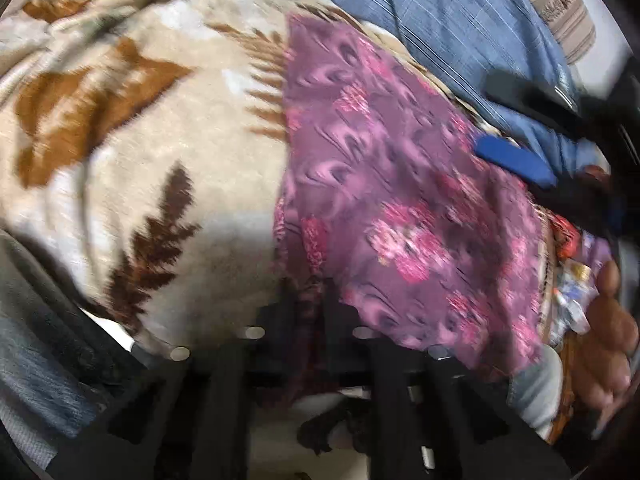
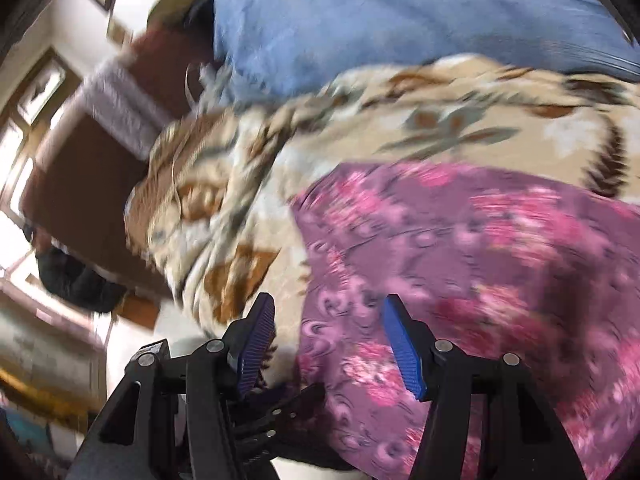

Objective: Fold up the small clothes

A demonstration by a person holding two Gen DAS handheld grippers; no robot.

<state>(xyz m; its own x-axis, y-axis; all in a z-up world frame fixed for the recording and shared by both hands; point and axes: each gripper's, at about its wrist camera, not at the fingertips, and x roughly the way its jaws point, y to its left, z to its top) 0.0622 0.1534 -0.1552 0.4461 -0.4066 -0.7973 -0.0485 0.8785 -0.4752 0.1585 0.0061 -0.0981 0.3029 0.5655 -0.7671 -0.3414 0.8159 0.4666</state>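
Observation:
A purple cloth with pink flowers [image 1: 400,200] lies spread on a cream blanket with brown leaves [image 1: 140,140]. My left gripper [image 1: 310,304] is shut on the near edge of this cloth; its fingers are mostly hidden by the fabric. In the right wrist view the same purple cloth [image 2: 480,260] lies over the blanket [image 2: 360,120]. My right gripper [image 2: 328,340] is open, its blue pads [image 2: 402,348] apart over the cloth's near left edge. The right gripper also shows at the far right of the left wrist view [image 1: 516,156]. Both views are blurred.
A person in a blue shirt [image 2: 380,12] sits behind the blanket. A hand [image 1: 612,340] shows at the right edge. Brown wooden furniture [image 2: 100,160] and a bright window stand to the left. Grey-blue fabric [image 1: 36,360] lies at the lower left.

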